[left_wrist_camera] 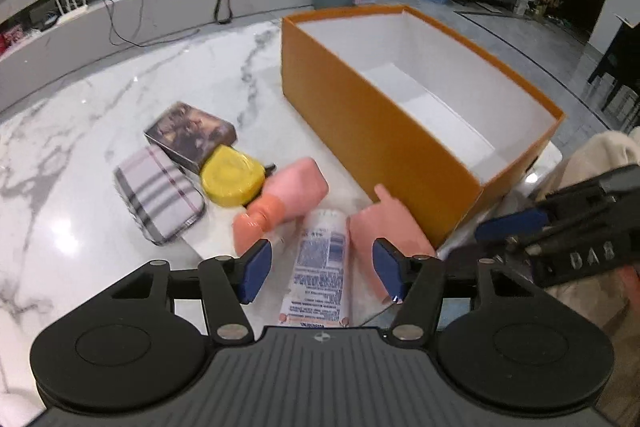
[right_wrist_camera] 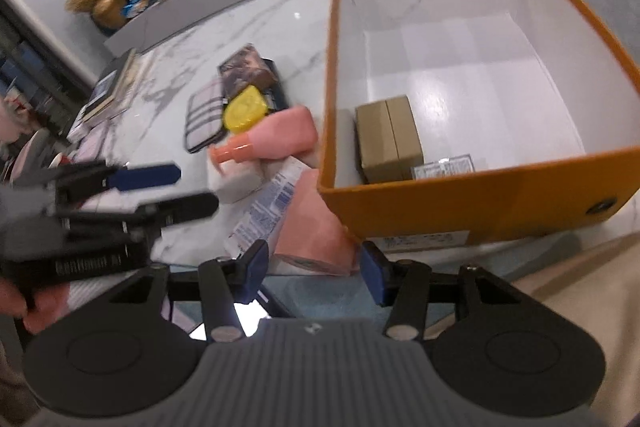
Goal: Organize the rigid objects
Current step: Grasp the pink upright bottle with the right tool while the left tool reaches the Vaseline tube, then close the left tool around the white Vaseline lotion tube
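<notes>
My left gripper (left_wrist_camera: 322, 273) is open over a white bottle with a blue printed label (left_wrist_camera: 320, 267), which lies lengthwise between the pads with a gap on each side. A pink bottle with an orange cap (left_wrist_camera: 288, 199) lies just beyond it, and another pink object (left_wrist_camera: 384, 227) rests against the orange box (left_wrist_camera: 400, 147). My right gripper (right_wrist_camera: 316, 273) is open near the table's edge, with the pink object (right_wrist_camera: 316, 235) ahead of its fingers and untouched. The orange box (right_wrist_camera: 480, 199) holds a small cardboard box (right_wrist_camera: 388, 139) and a flat packet (right_wrist_camera: 444, 165).
Left of the pink bottle lie a yellow round case (left_wrist_camera: 232, 181), a plaid case (left_wrist_camera: 158, 193) and a dark printed box (left_wrist_camera: 190, 133) on the marble table (left_wrist_camera: 120, 87). The right gripper (left_wrist_camera: 504, 237) shows at the right, the left gripper (right_wrist_camera: 196, 187) at the left.
</notes>
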`<action>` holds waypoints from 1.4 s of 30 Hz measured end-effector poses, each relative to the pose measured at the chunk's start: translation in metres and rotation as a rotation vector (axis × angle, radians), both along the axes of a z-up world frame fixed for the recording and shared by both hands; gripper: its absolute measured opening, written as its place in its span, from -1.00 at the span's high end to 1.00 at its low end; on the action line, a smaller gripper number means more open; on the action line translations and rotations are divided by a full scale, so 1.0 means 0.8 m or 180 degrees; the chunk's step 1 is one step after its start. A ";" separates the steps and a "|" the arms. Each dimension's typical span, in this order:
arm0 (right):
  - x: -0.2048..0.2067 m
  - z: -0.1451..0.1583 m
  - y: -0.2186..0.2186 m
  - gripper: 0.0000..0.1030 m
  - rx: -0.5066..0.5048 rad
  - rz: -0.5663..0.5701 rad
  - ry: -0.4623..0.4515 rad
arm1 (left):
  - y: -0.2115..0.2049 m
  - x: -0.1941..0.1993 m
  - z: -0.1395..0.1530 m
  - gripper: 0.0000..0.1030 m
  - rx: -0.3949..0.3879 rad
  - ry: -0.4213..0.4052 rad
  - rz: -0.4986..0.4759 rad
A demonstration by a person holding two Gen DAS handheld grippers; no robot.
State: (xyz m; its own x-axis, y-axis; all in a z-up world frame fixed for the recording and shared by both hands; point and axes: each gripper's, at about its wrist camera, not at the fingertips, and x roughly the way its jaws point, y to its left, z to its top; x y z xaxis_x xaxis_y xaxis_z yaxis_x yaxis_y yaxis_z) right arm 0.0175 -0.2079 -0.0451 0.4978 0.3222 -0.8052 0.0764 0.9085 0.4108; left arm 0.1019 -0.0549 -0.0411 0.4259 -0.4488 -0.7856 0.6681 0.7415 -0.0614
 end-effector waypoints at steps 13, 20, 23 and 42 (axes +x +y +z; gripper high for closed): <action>0.038 -0.052 0.014 -0.24 0.0158 -0.0244 0.0422 | -0.007 0.007 -0.065 -0.46 0.0175 0.0047 -0.0194; 0.047 -0.069 0.018 -0.25 0.0234 -0.0285 0.0534 | -0.015 0.004 -0.081 -0.44 0.0230 0.0138 -0.0219; 0.049 -0.075 0.016 -0.25 0.0290 -0.0334 0.0571 | -0.014 0.006 -0.085 -0.42 0.0237 0.0168 -0.0163; 0.055 -0.074 0.068 -0.17 0.0020 0.0169 0.0419 | 0.045 -0.022 -0.074 -0.18 0.0481 0.0402 0.0159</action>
